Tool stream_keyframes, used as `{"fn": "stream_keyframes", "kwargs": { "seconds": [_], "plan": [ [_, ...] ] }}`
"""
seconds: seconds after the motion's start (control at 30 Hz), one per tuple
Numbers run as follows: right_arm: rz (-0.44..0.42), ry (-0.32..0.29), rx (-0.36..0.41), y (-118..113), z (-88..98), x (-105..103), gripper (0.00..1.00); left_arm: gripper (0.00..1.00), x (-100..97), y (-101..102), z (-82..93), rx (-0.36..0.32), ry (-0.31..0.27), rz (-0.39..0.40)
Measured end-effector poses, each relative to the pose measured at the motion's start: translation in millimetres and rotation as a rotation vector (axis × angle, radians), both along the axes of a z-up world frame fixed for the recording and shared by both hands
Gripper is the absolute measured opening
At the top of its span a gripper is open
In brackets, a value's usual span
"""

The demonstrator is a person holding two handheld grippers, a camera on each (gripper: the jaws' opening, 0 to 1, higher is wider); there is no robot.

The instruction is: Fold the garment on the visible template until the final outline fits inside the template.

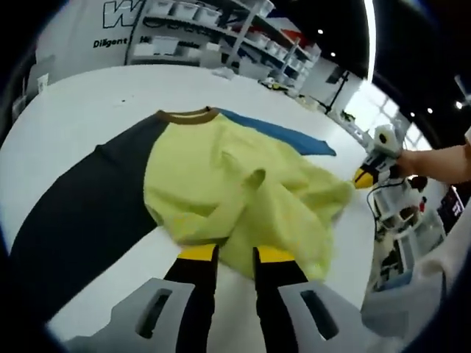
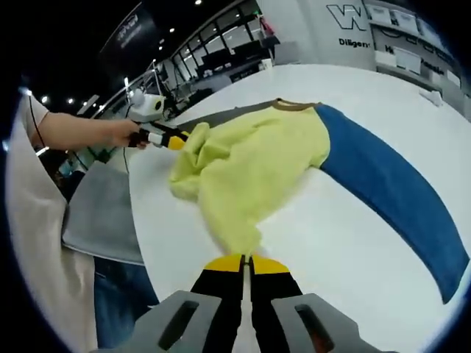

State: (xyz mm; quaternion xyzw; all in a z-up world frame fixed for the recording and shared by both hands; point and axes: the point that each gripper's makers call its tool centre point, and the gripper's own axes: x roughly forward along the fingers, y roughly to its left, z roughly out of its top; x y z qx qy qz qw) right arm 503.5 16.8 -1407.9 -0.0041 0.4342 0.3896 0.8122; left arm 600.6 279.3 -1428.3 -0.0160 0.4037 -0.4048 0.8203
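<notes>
garment [image 1: 235, 191]: a yellow-bodied top with a brown collar [image 1: 188, 116], one dark sleeve [image 1: 81, 213] and one blue sleeve [image 2: 390, 191], lying on a white table [image 1: 73, 118]. body crumpled and bunched toward the near edge of the table, hem raised in folds; both sleeves lie flat and spread outward across the surface. collar points toward the far edge.

left gripper [image 1: 235, 254]: in the left gripper view its yellow-tipped black jaws rise from the bottom, slightly apart, with a fold of the yellow hem between the tips; seen from the right gripper view [image 2: 176, 140] its tip meets the bunched corner of the cloth, held by a hand [image 2: 121, 132].

right gripper [image 2: 244, 262]: jaws pressed together, pinching a drawn-out point of the yellow hem near the table's near edge; from the left gripper view [image 1: 366, 176] it touches the cloth's edge.

shelving [image 1: 221, 29] stands beyond the far edge.
</notes>
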Motion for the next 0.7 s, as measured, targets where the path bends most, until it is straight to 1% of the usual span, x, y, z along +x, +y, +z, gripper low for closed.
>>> {"fn": "stream_keyframes", "kwargs": {
  "seconds": [0.07, 0.13, 0.23, 0.27, 0.3, 0.4, 0.5, 0.57, 0.63, 0.7],
  "plan": [
    [0.001, 0.001, 0.0, 0, -0.9, -1, 0.0, 0.13, -0.7, 0, -3.5, 0.014, 0.005, -0.008],
    [0.0, 0.005, 0.0, 0, -1.5, -2, 0.0, 0.12, -2.2, 2, -8.7, 0.046, 0.002, -0.023],
    [-0.002, 0.006, 0.0, 0, -1.5, -3, 0.0, 0.05, -5.9, 3, -15.6, 0.067, 0.011, -0.037],
    [-0.004, 0.005, 0.001, 1, -1.5, -3, 0.0, 0.03, -5.6, 4, -14.9, 0.069, 0.004, -0.038],
    [-0.006, 0.006, 0.003, 1, -1.4, -4, 0.0, 0.02, -6.1, 3, -14.6, 0.068, 0.005, -0.039],
    [-0.006, 0.007, 0.003, 2, -1.7, -5, 0.0, 0.05, -6.9, -1, -11.7, 0.047, 0.009, -0.037],
    [-0.006, 0.009, 0.003, 3, -1.7, -6, 0.0, 0.13, -3.8, -4, -5.2, 0.014, 0.011, -0.022],
    [-0.007, 0.008, 0.003, 2, -1.4, -6, 0.0, 0.18, -5.1, -6, 0.6, -0.007, 0.002, -0.039],
    [-0.008, 0.007, 0.002, 2, -1.0, -6, 0.0, 0.17, -6.1, -7, 0.7, -0.013, 0.006, -0.054],
    [-0.01, 0.006, 0.003, 2, -0.6, -7, 0.0, 0.15, -4.3, -5, -4.2, 0.004, 0.004, -0.063]
  ]
}}
